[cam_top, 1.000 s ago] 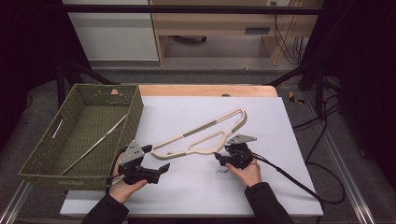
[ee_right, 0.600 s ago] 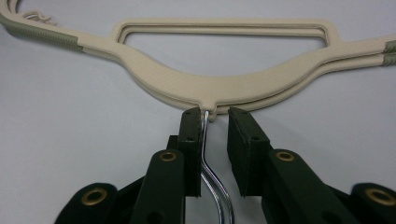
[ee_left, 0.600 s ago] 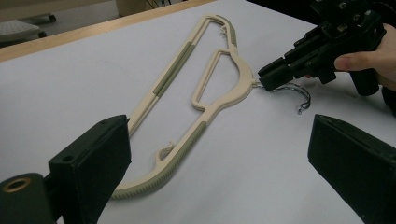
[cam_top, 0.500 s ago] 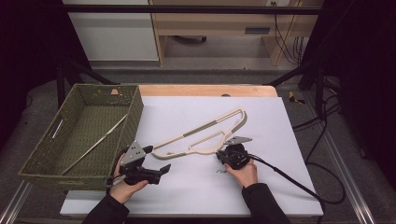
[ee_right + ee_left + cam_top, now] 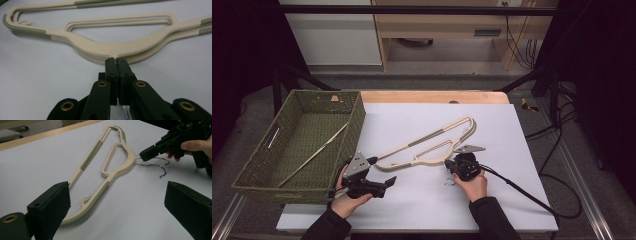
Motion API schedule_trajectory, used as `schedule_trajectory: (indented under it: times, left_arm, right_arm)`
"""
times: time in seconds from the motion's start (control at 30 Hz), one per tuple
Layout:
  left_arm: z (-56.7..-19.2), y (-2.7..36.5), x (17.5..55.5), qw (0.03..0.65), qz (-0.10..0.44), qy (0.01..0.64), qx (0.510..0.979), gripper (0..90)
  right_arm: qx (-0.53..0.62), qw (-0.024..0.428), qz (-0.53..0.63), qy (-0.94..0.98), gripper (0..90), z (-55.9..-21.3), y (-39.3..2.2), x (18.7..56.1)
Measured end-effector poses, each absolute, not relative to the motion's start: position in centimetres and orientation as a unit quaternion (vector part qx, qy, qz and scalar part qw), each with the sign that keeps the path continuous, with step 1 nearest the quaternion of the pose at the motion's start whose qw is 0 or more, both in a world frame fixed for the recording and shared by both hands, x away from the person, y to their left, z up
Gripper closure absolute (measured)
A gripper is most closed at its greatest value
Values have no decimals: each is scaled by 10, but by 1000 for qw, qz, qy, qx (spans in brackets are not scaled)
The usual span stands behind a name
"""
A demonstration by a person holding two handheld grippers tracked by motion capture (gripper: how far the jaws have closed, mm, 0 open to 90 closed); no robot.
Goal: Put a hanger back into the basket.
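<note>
Cream plastic hangers point(image 5: 432, 145) with grey-green ribbed grips lie flat on the white table point(image 5: 512, 200), near its middle; the right gripper view shows two of them stacked, one directly on the other. Their wire hook point(image 5: 156, 166) points toward the person's side.

Right tool point(image 5: 115, 61): jaws pressed together, pinching the wire hook where it leaves the neck of the hangers. In the left gripper view the same tool point(image 5: 147, 153) meets the hook just beside the cream body, with the curved end of the wire resting on the table. The right hand point(image 5: 472, 185) grips the tool from below, and its cable point(image 5: 522, 192) trails off to the right across the table.

Left tool point(image 5: 387, 181): jaws spread wide and empty, held in the left hand point(image 5: 346, 200) near the front left of the table. The lower arm of the hangers ends close to its near jaw; contact cannot be judged.

A green woven basket point(image 5: 257, 175) stands at the table's left edge, with a thin pale rod point(image 5: 314, 155) lying diagonally inside it.
</note>
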State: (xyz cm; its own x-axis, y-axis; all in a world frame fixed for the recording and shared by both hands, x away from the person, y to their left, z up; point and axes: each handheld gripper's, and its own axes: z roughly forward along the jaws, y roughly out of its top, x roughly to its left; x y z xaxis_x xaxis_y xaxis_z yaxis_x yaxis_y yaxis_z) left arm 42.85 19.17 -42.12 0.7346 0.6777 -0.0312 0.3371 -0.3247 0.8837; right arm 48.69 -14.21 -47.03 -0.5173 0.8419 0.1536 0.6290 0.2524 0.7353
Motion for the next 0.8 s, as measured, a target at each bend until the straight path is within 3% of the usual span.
schedule_trajectory:
  times: [0.33, 0.8]
  left_arm:
    - [-418, 172, 432, 472, 180, 302, 808, 69]
    - [-416, 105, 467, 415, 168, 248, 859, 107]
  right_arm:
    - [464, 148, 388, 782, 893, -461, -141, 484]
    - [447, 158, 390, 790, 894, -449, -145, 481]
